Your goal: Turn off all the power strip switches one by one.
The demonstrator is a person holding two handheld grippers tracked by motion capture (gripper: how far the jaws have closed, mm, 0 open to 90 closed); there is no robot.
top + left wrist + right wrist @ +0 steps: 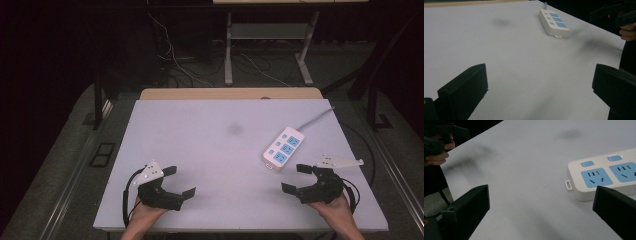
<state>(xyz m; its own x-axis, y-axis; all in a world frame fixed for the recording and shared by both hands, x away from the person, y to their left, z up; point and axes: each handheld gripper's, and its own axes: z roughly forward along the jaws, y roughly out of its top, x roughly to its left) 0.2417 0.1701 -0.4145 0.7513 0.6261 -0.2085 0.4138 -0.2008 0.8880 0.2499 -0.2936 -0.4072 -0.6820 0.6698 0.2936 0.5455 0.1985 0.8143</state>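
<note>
1. We are seeing the power strip (283, 149) lying flat on the tabletop (210, 150), sockets up, toward the far right side, its grey cable (317, 116) running off the far right edge.
2. The right gripper (296, 178) is hovering just on the near side of the power strip, jaws standing wide apart and holding nothing; in the right gripper view the strip's near end (604, 175) is sitting ahead of the right-hand jaw, not between the two.
3. The left gripper (179, 181) is waiting well apart from the power strip, across the tabletop on the near left, jaws likewise spread and empty.
4. Risk, as we are judging it: the power strip is lying off-centre to the right gripper, so a straight closing move could be catching one corner only and spinning or pushing it instead of gripping it.
5. Risk: the smooth white casing could be slipping between hard jaws, and the cable could be dragging or tugging the power strip back if it is lifted or slid.
6. Risk: a jaw tip pressing down on the blue switches (587, 163) beside the sockets could be toggling one unintentionally.
7. Hard to make out: the far end of the power strip is cut off in the right gripper view; where the cable ends we cannot tell. A faint dark smudge (234, 129), left of the power strip, is unclear, whether stain or shadow.
</note>
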